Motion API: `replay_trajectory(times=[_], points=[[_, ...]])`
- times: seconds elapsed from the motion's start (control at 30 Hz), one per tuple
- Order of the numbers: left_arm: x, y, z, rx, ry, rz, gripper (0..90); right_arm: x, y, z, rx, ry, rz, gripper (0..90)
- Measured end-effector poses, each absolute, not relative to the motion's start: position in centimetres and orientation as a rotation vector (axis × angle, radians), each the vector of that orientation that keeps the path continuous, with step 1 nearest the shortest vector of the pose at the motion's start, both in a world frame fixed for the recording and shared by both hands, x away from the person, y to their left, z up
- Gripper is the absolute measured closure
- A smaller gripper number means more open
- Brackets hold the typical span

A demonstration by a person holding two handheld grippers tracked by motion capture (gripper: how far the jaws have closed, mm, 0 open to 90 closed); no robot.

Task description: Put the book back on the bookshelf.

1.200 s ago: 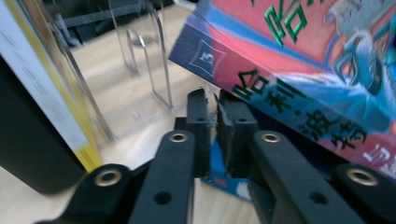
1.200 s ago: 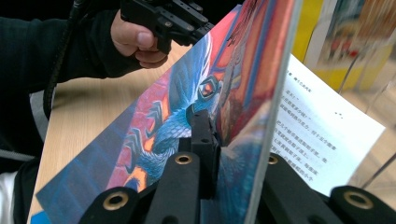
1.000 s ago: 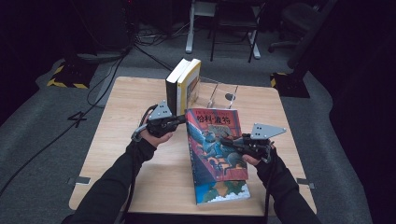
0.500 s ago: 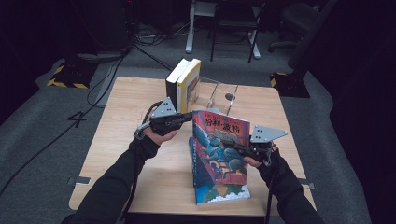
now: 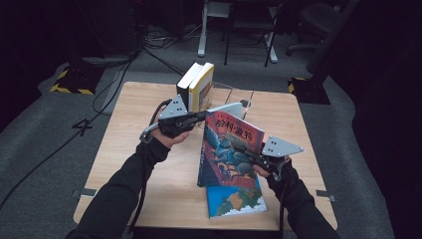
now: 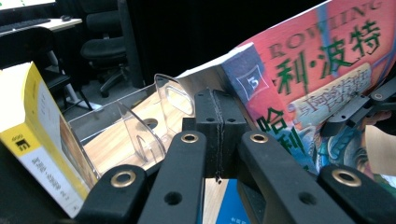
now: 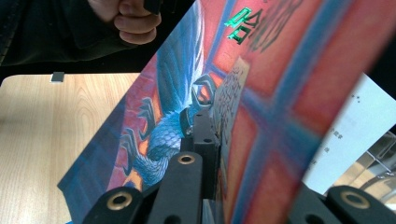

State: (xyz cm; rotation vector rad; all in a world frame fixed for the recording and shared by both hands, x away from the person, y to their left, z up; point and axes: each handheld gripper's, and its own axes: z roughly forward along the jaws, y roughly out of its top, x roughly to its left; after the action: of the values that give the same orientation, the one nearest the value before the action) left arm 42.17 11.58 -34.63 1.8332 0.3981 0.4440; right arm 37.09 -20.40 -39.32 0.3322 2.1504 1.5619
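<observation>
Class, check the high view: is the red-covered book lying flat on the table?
No: the red-covered book is raised up on edge above the table, with both grippers at it and a blue book lying beneath.

The red book, tilted up, hides most of the blue book lying flat beneath it. In the right gripper view, the red book is blurred and cut off by the top and right edges; one jaw lies behind its cover. In the left gripper view, the yellow book is cut off at the left edge. The clear stand is partly hidden behind the books.
</observation>
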Motion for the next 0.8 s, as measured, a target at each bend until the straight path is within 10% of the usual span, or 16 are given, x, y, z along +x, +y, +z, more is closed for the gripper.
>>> replay_trajectory(times=[0.2, 0.53, 0.8], points=[[40.4, 12.4, -35.2, 1.811, 0.384, 0.438, 87.6, 33.9, -20.3, -39.8, 0.266, 2.07, 1.509, 87.7], [35.9, 13.1, -37.4, 1.894, 0.443, 0.425, 46.9, 33.2, -20.8, -40.3, 0.31, 2.043, 1.531, 87.9], [33.6, 10.9, -40.9, 2.035, 0.457, 0.32, 32.6, 33.3, -21.0, -40.4, 0.327, 2.036, 1.53, 87.8]])
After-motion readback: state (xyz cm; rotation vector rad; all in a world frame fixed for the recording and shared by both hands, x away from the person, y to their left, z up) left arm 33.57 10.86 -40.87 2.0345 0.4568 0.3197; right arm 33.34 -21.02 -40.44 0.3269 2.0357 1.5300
